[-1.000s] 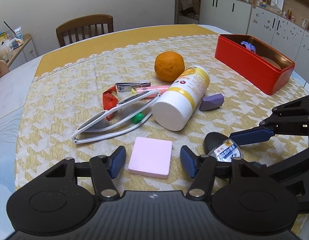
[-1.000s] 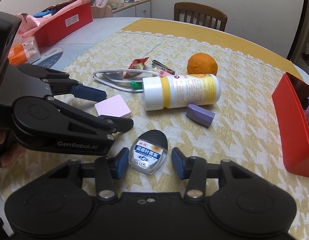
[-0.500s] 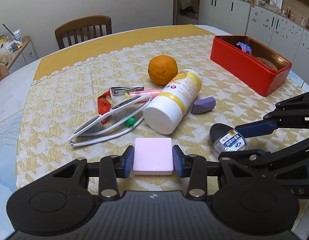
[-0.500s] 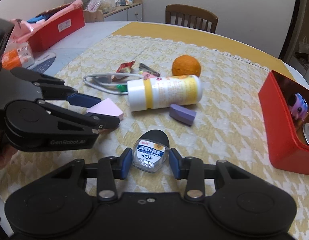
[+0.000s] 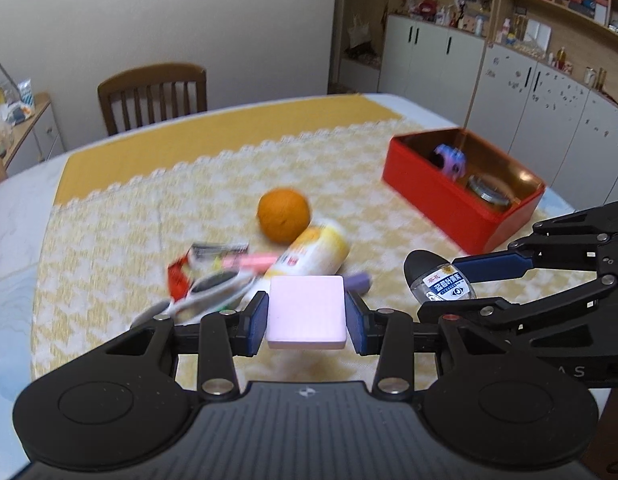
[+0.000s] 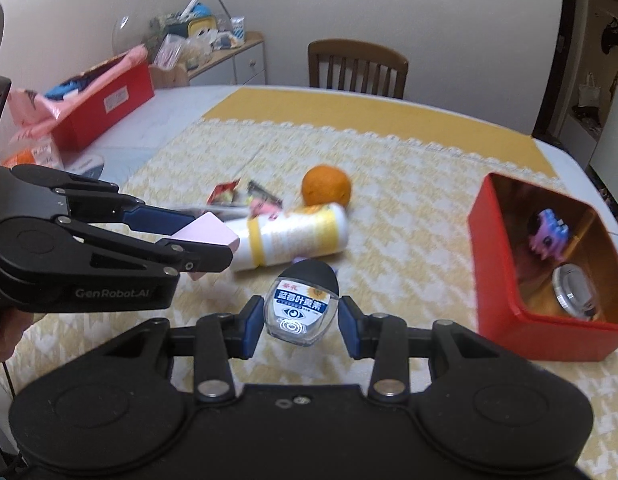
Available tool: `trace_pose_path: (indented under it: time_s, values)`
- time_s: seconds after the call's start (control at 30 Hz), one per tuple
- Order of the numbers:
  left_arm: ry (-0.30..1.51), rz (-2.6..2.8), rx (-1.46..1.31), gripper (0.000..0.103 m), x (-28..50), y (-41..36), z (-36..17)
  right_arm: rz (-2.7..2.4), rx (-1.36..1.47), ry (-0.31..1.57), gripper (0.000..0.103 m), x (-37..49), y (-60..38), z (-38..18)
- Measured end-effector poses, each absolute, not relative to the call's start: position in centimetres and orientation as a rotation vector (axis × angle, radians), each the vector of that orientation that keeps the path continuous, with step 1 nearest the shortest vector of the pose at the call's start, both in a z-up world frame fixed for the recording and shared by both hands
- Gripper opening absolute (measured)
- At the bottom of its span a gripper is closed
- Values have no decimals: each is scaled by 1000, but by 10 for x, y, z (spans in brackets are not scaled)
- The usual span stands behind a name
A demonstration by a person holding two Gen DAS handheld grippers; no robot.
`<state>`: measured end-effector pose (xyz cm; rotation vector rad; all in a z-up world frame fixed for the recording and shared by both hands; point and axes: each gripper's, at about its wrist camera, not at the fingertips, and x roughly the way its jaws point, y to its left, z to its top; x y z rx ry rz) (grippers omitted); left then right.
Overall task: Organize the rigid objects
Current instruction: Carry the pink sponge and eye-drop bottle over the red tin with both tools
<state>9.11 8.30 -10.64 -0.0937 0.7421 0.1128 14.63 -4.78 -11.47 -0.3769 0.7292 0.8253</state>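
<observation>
Home dining room: table (image 5: 109, 168), chair (image 5: 153, 96), cupboards (image 5: 509, 92).

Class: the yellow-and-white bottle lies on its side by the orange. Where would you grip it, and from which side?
Grip the bottle across the middle of its round body, coming from above with the fingers astride its long axis. It lies flat, the orange touches its far side, and clutter crowds the white cap end, so the top is the freest approach.

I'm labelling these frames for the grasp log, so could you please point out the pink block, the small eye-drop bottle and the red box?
pink block (image 5: 306, 312), left wrist view, centre of its top face.
eye-drop bottle (image 6: 300, 306), right wrist view, middle of its label.
red box (image 6: 494, 264), right wrist view, its near left wall.
</observation>
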Motion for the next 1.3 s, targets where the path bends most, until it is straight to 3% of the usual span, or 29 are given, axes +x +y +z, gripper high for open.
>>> trace_pose_path:
  time_s: [0.73, 1.3]
  values:
    - [644, -49, 29, 40, 180, 3, -47, 630, -325, 632, 39, 216, -140, -61]
    - [741, -109, 63, 40, 276, -46, -79, 522, -311, 669, 39, 293, -180, -72]
